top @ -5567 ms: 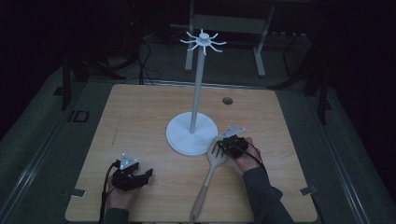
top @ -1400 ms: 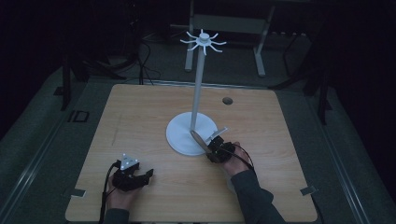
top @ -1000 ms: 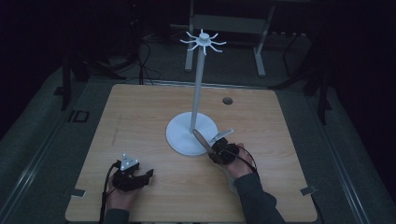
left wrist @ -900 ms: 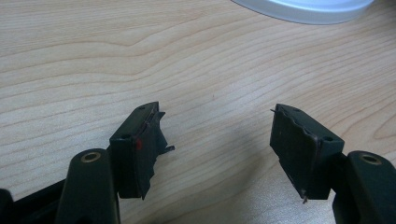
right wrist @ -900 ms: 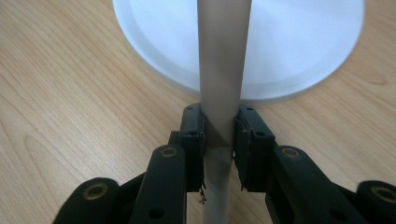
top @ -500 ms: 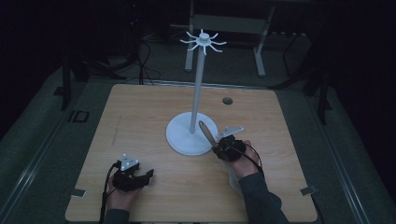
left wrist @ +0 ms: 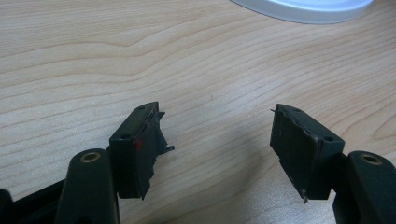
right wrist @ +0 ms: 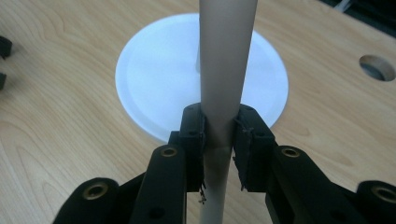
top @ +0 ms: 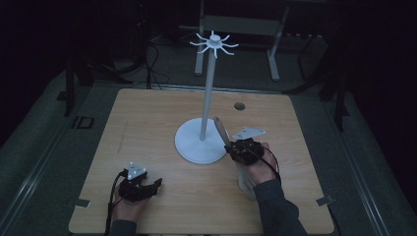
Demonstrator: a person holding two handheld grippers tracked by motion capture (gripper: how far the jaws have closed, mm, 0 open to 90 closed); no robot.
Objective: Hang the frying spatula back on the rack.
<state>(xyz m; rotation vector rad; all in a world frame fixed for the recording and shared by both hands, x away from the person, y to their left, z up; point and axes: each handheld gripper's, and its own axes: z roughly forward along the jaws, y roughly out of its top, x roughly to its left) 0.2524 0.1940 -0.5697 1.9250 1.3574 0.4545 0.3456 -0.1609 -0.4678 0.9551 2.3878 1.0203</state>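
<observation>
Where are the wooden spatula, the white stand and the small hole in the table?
wooden spatula (right wrist: 227,70), right gripper view, on its handle.
white stand (top: 207,93), high view, on its pole.
hole (top: 239,105), high view, at its middle.

the wooden handle (right wrist: 224,88) runs past the top and bottom edges in the right gripper view. its wide end (top: 246,184) lies partly behind the right hand (top: 258,164), possibly a spatula blade. the stand base (left wrist: 303,5) is cropped at the top edge.
</observation>
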